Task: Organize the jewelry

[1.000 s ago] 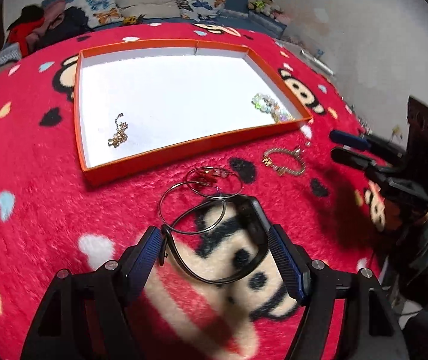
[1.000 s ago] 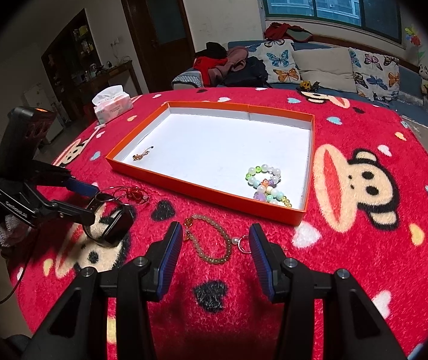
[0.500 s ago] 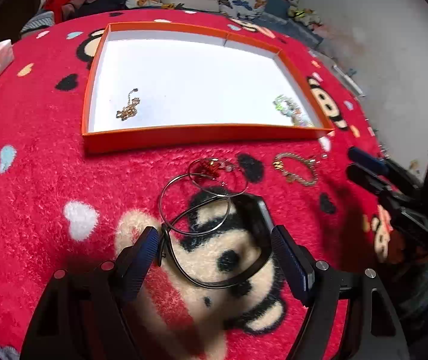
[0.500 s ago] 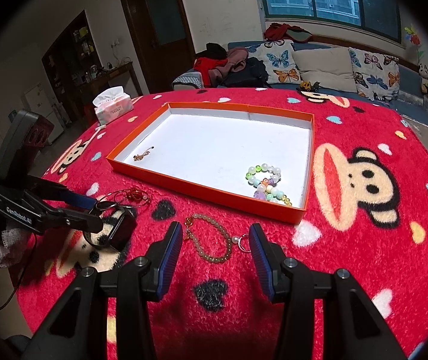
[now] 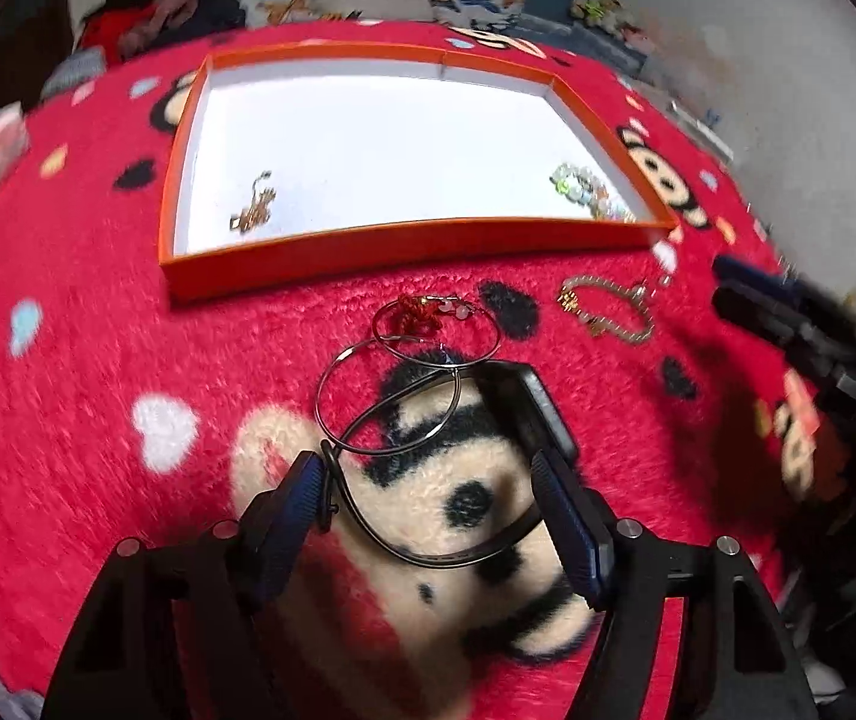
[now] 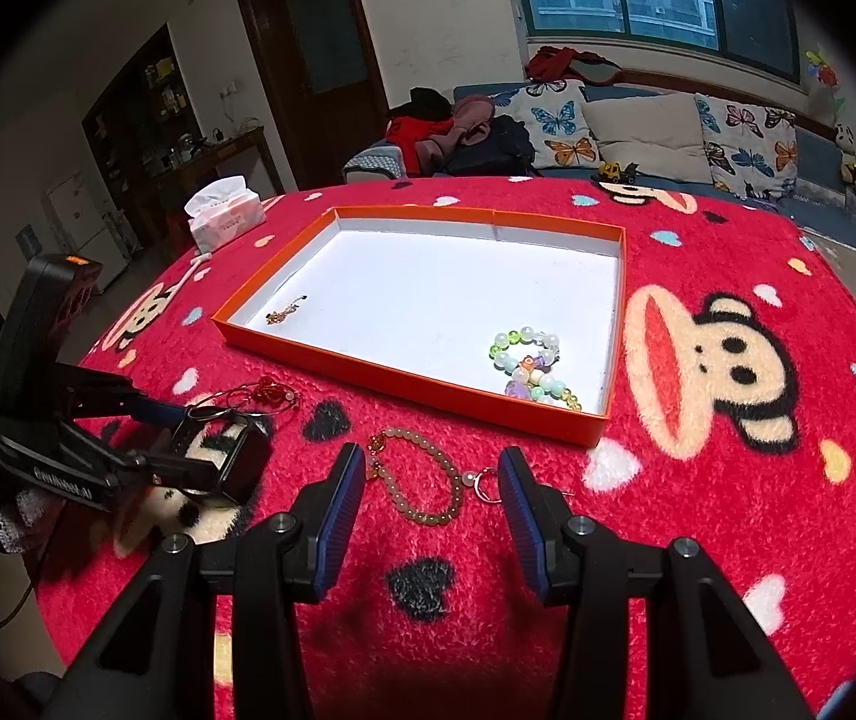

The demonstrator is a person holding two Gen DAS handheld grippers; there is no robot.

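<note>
An orange tray [image 5: 368,249] [image 6: 404,369] with a white floor lies on the red blanket. It holds a small gold piece [image 5: 254,210] [image 6: 285,313] and a coloured bead bracelet [image 5: 589,192] [image 6: 532,363]. My left gripper [image 5: 433,495] [image 6: 188,450] is shut on a black band watch [image 5: 523,408] [image 6: 236,462]. Two thin hoop earrings with a red charm [image 5: 422,324] [image 6: 254,399] lie just beyond it. My right gripper [image 6: 430,507] [image 5: 745,294] is open, with a beige bead bracelet [image 6: 422,480] [image 5: 607,312] between its fingers on the blanket.
A tissue box [image 6: 225,215] stands at the far left of the table. A sofa with butterfly cushions [image 6: 637,132] runs behind the table. The table's edge drops off at the left [image 6: 56,540].
The left gripper with the watch has shifted and tilted slightly, so the tray looks nearer. The right gripper has not moved.
</note>
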